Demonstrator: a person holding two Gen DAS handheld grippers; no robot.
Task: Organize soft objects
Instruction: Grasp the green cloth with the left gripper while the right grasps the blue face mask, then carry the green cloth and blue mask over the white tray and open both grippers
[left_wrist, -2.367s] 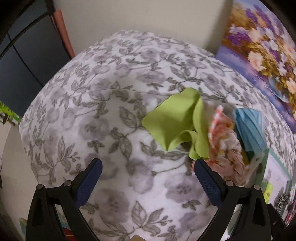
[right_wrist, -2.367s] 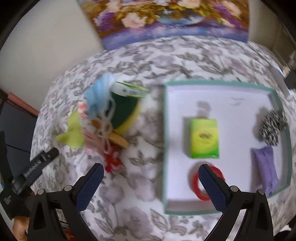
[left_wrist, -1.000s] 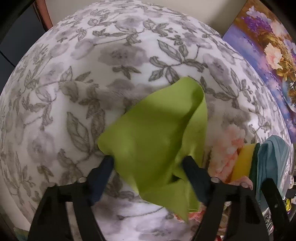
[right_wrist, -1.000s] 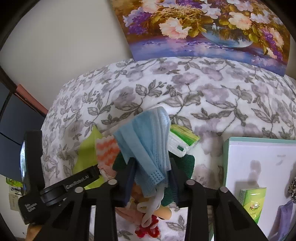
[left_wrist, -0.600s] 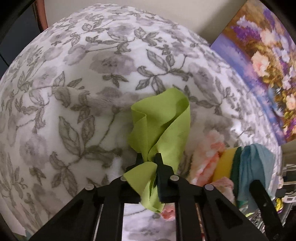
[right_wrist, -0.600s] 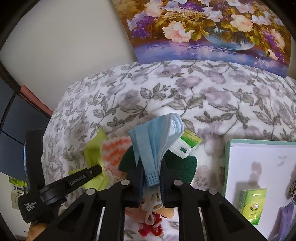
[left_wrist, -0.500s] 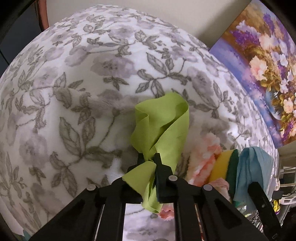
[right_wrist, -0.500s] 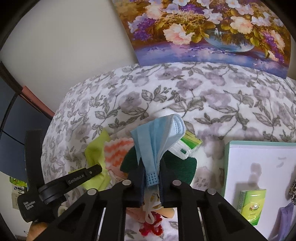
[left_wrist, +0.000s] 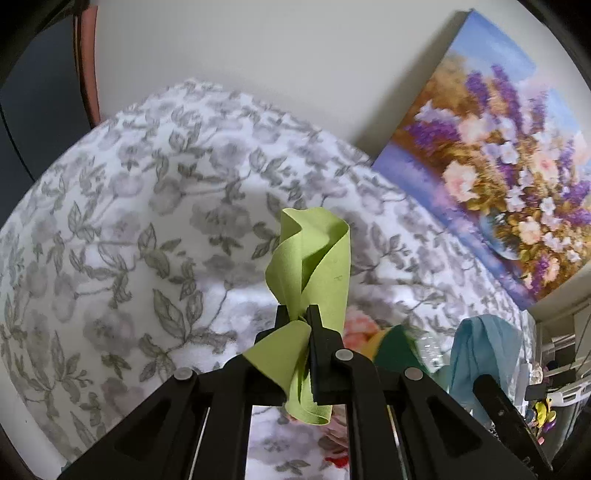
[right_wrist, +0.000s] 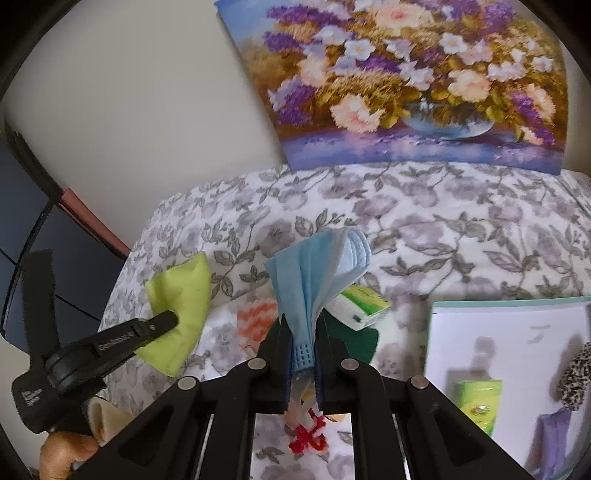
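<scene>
While each tool (left_wrist: 297, 314) (right_wrist: 300, 325) pinches cloth (left_wrist: 314, 258) or mask (right_wrist: 317, 266), bedspread (left_wrist: 129, 221) lies open, seemingly, leftward.

Green cloth (left_wrist: 314, 266): smooth, matt fabric. Mask (right_wrist: 317, 266): pleated, matt non-woven, blue. Blanket (left_wrist: 147, 229): fuzzy fleece, floral print. Grippers (left_wrist: 298, 317) (right_wrist: 300, 332): matt black plastic, metal pins. Tray (right_wrist: 517, 332): smooth white base, teal rim.
</scene>
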